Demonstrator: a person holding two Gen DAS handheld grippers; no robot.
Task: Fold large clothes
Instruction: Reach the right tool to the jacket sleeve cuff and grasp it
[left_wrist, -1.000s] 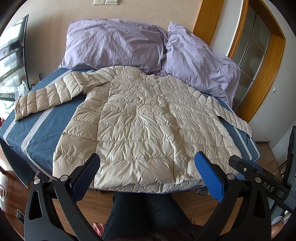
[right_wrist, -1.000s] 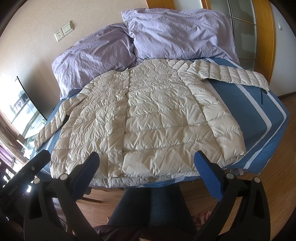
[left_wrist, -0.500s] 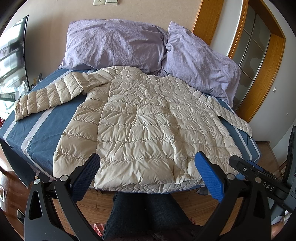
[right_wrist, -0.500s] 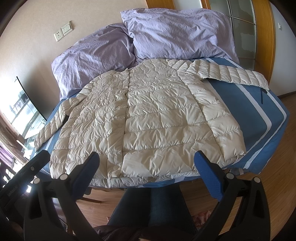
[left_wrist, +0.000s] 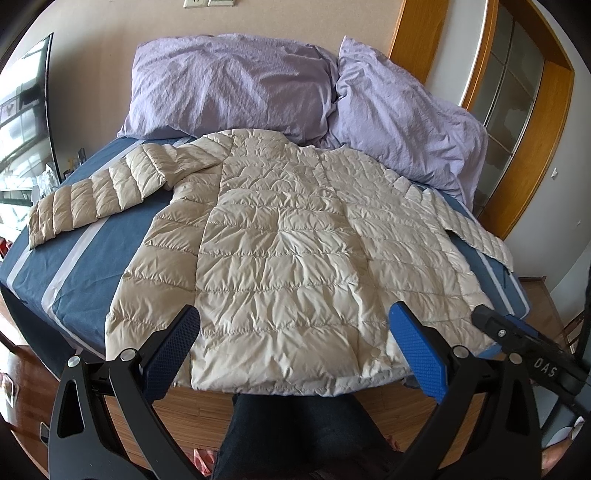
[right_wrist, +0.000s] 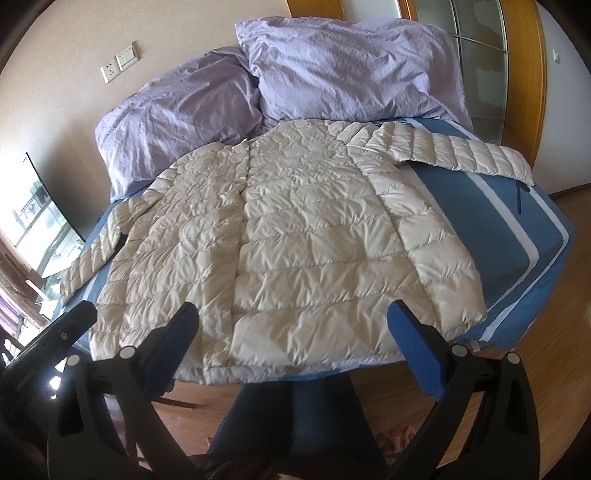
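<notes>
Both tools, left tool (left_wrist: 293, 345) and right tool (right_wrist: 293, 345), gape empty; jacket (left_wrist: 288, 258) hem partly hidden.

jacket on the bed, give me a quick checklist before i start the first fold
1. Jacket lies flat on the bed: ok.
2. Both sleeves spread out to the sides, left sleeve, right sleeve: ok.
3. Left tongs open and empty: ok.
4. Right tongs open and empty: ok.
5. Nothing lying on top of the jacket: ok.
6. Hem fully on the bed: not ok, it overhangs the near edge a little.
</notes>
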